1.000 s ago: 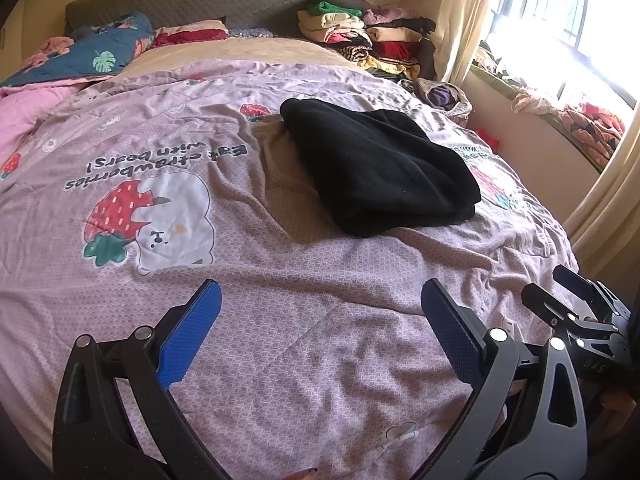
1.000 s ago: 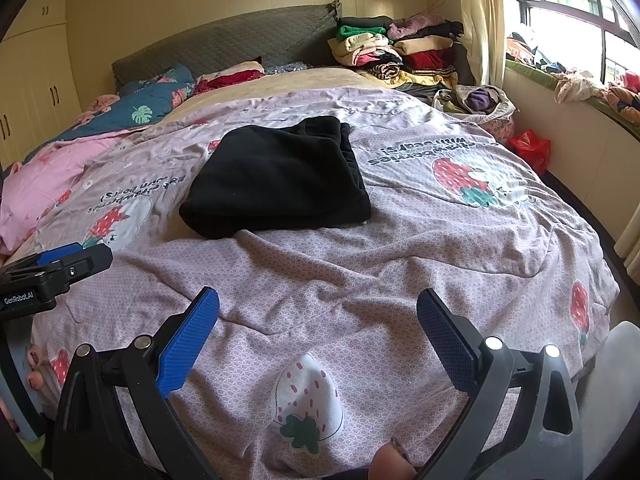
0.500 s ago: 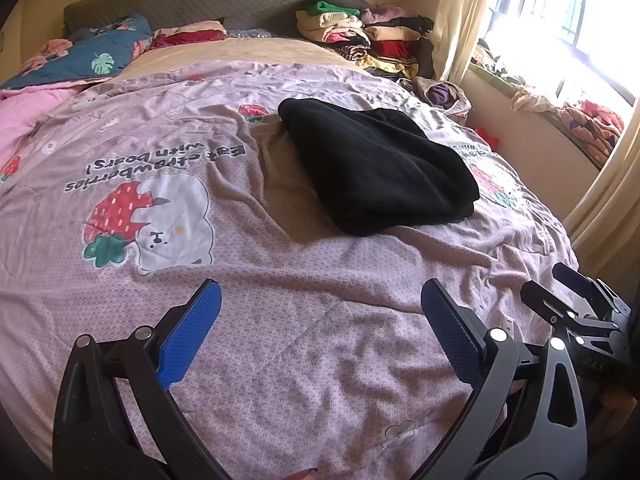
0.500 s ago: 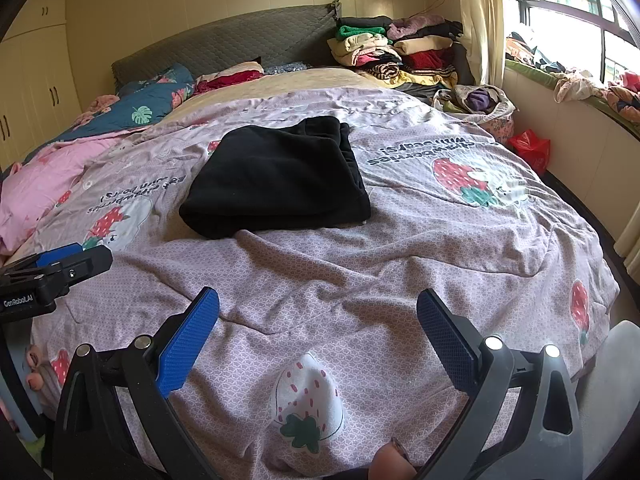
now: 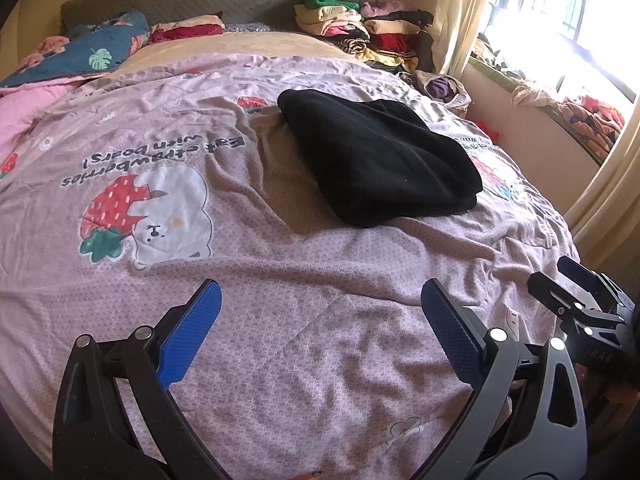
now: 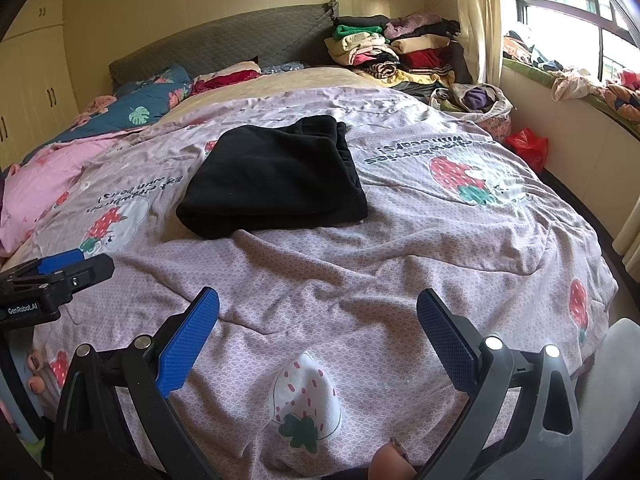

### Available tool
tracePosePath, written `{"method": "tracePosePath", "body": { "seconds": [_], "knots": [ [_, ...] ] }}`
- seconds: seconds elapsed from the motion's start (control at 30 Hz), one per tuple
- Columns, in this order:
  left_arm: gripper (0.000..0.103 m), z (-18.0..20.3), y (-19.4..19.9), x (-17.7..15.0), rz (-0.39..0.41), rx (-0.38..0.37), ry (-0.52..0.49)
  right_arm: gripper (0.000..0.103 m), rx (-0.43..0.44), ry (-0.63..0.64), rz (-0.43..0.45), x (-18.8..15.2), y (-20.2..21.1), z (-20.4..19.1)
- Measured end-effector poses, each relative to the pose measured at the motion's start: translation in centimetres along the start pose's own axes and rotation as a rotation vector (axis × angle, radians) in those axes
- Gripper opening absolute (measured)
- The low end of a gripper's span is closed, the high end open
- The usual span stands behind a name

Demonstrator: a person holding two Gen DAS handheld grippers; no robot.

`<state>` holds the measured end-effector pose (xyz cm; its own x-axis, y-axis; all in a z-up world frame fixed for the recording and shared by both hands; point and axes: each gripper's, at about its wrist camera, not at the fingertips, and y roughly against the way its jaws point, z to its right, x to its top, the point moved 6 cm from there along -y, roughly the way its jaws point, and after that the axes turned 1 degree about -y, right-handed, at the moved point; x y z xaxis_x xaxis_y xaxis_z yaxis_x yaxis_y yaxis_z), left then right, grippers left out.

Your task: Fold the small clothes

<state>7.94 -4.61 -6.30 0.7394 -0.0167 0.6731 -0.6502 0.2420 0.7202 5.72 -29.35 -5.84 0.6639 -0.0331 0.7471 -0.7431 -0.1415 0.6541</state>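
A black garment [image 5: 380,160] [image 6: 276,180] lies folded into a thick rectangle on the pink strawberry-print bed cover [image 5: 280,264] [image 6: 400,256], mid-bed. My left gripper [image 5: 320,300] stands open over the near part of the cover, well short of the garment, with nothing between its blue pads. My right gripper [image 6: 318,308] is open too, also near the foot of the bed and apart from the garment. Each gripper shows at the edge of the other's view: the right gripper [image 5: 584,304] at the right, the left gripper [image 6: 60,272] at the left.
A pile of folded clothes [image 6: 396,48] is stacked at the head of the bed by the grey headboard [image 6: 224,44]. Pillows and a pink quilt [image 6: 44,176] lie on the left. A cluttered window ledge [image 6: 580,88] and a red bag [image 6: 526,146] are on the right.
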Motion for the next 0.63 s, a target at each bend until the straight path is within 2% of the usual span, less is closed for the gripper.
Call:
{"method": "tracePosePath", "body": {
  "seconds": [0.13,0.2,0.27,0.37,0.4,0.43,0.47,0.57,0.63],
  "knots": [
    [0.094,-1.2,-0.7,-0.3,-0.035,0.018,0.031,0.098,-0.036,-0.089,0.021,0.4,0.9,2.5],
    [0.094,-2.4,-1.0,-0.4,-0.037,0.057,0.04,0.098,-0.071,-0.155,0.041,0.7,1.8,5.1],
    [0.094,-4.5,-1.1,-0.2,-0.025,0.118,0.042,0.098,-0.145,-0.191,0.064,0.8,2.7,8.0],
    [0.094,-8.5,-1.1,0.5,-0.015,0.183,0.084,0.098,-0.311,-0.315,0.076,-0.3,4.5,16.1],
    [0.094,-11.6,-1.0,1.0,-0.013,0.226,0.121,0.098,-0.355,-0.357,0.076,-0.8,4.9,18.5],
    [0.094,-13.8,-0.8,1.3,-0.014,0.258,0.151,0.098,-0.446,-0.412,0.078,-1.8,5.7,22.4],
    [0.094,-15.8,-0.5,1.6,-0.016,0.281,0.176,0.098,-0.536,-0.463,0.058,-3.0,6.4,25.8],
    [0.094,-26.0,1.1,2.0,-0.029,0.422,0.3,0.098,-0.791,-0.651,-0.028,-8.1,8.7,37.3],
    [0.094,-31.6,2.5,2.0,-0.028,0.49,0.375,0.098,-0.892,-0.75,-0.08,-11.0,9.8,42.6]
  ]
}}
